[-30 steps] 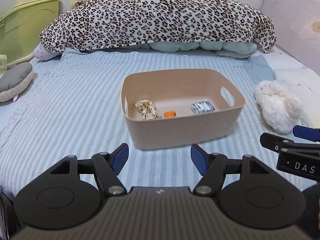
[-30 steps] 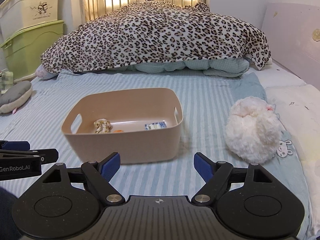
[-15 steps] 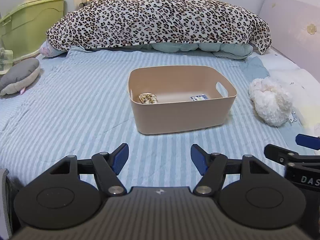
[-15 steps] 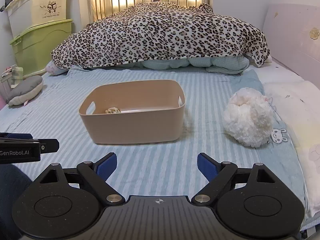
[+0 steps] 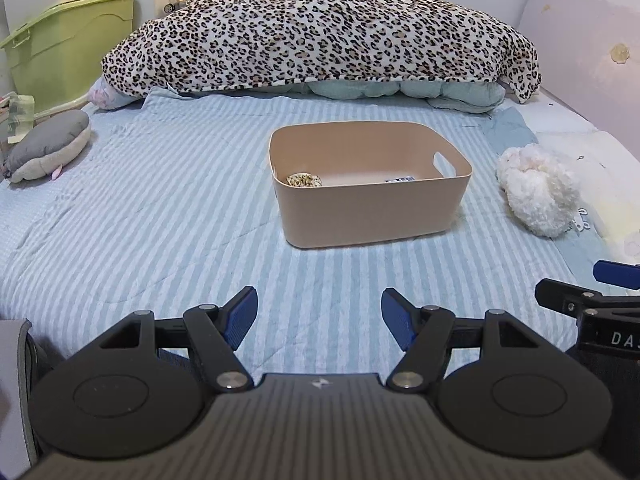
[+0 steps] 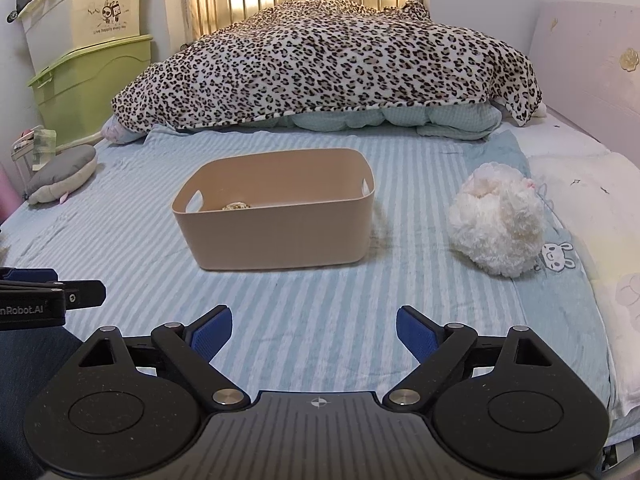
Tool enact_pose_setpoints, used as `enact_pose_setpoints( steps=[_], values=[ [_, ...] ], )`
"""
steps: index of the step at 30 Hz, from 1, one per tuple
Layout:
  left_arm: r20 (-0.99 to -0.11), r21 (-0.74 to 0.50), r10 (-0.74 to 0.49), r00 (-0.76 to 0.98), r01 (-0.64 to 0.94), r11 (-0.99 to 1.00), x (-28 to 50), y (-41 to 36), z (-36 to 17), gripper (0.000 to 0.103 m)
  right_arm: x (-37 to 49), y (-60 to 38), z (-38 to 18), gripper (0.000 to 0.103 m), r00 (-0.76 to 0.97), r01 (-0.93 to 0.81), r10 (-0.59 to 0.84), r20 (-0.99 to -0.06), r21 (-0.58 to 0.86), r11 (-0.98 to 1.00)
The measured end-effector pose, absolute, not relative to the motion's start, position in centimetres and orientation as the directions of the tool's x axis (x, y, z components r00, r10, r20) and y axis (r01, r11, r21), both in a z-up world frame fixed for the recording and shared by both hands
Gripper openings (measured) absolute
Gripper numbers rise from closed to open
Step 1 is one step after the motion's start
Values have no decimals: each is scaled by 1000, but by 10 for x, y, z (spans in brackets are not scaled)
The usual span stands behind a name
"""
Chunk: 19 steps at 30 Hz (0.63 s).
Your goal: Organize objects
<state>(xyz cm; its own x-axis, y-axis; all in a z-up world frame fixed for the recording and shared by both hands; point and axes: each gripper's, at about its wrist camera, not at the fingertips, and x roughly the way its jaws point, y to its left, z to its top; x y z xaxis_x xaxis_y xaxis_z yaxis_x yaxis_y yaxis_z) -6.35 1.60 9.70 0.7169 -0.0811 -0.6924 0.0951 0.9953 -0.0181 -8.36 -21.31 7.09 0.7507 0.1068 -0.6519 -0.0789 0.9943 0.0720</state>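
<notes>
A beige plastic bin [image 5: 372, 216] [image 6: 276, 236] sits in the middle of the striped bed. Inside it lie a patterned cloth bundle [image 5: 305, 180] [image 6: 237, 207] and a small blue-and-white packet [image 5: 400, 179]. My left gripper [image 5: 319, 318] is open and empty, low over the bed, well in front of the bin. My right gripper [image 6: 314, 338] is open and empty too, also in front of the bin. Each gripper shows at the edge of the other's view.
A white fluffy plush [image 5: 538, 192] [image 6: 496, 230] lies right of the bin. A grey plush [image 5: 50, 144] [image 6: 64, 172] lies at the left edge. A leopard-print blanket [image 5: 320, 32] is heaped at the back. Green and cream storage boxes [image 6: 88, 76] stand at the left.
Both grippers have pulled back from the bin, which now looks smaller and farther away. The orange item seen in the bin earlier is hidden behind its front wall. Both stay open.
</notes>
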Motion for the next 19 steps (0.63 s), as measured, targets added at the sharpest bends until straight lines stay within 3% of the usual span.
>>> enact_pose_setpoints(
  steps=[19],
  values=[
    [-707, -52, -122, 697, 121, 991, -69, 15, 95, 70, -92, -216, 72, 91, 747, -84, 114, -655, 77, 993]
  ],
)
